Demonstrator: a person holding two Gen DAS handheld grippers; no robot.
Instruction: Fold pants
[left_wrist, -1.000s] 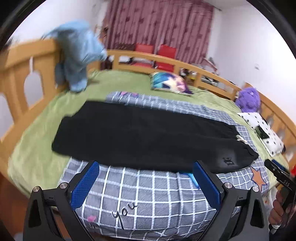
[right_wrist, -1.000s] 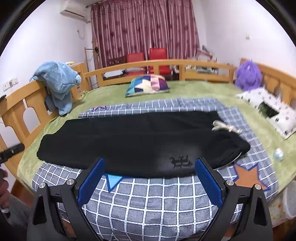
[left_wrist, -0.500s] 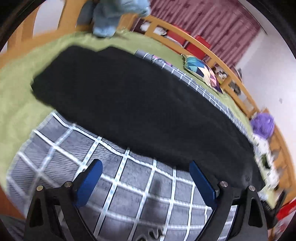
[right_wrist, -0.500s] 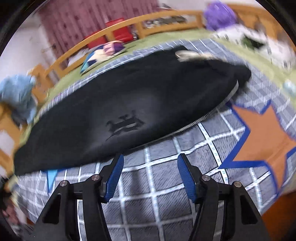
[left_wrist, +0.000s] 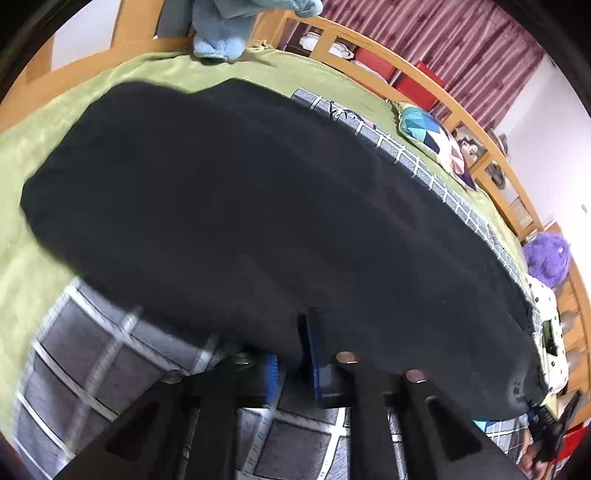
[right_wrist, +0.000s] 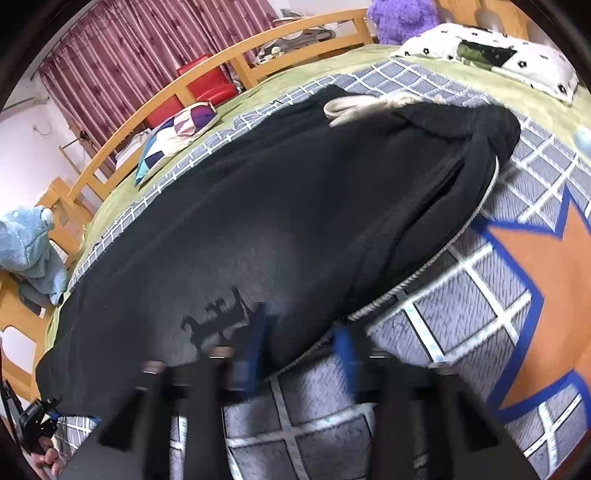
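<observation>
Black pants (left_wrist: 258, 206) lie flat along the bed, long axis running from the upper left of the left-wrist view to its lower right. In the right-wrist view the same garment (right_wrist: 295, 206) runs lower left to upper right, waistband with a pale drawstring (right_wrist: 351, 105) toward the top right.

Key relation: the near long edge of the pants lies directly ahead of both claws, at the bottom centre of each view. The left gripper (left_wrist: 291, 354) is clenched on that edge partway along the legs; black cloth sits between the blue pads. The right gripper (right_wrist: 299, 339) is at the same edge, beside the dark printed logo (right_wrist: 218, 321) and nearer the waist. Its jaws are closing, the hem between them; the frame is smeared there, so I cannot tell if the pads press yet.

Judgement: the next move is probably a lengthwise fold, lifting the near edge and carrying it away over the far edge (both hands needed, spaced along the axis).

Around: grey checked blanket (right_wrist: 480, 295) with an orange star under the pants, green sheet (left_wrist: 22, 288) beyond. Patchwork pillow (left_wrist: 432, 136), purple plush toy (left_wrist: 546, 258) and spotted white pillow (right_wrist: 491, 51) sit well apart. Blue plush (right_wrist: 26, 243) hangs on the wooden rail (left_wrist: 406, 74). Nothing blocks the far side. Risk: the lower layer may slip from the pinch.
</observation>
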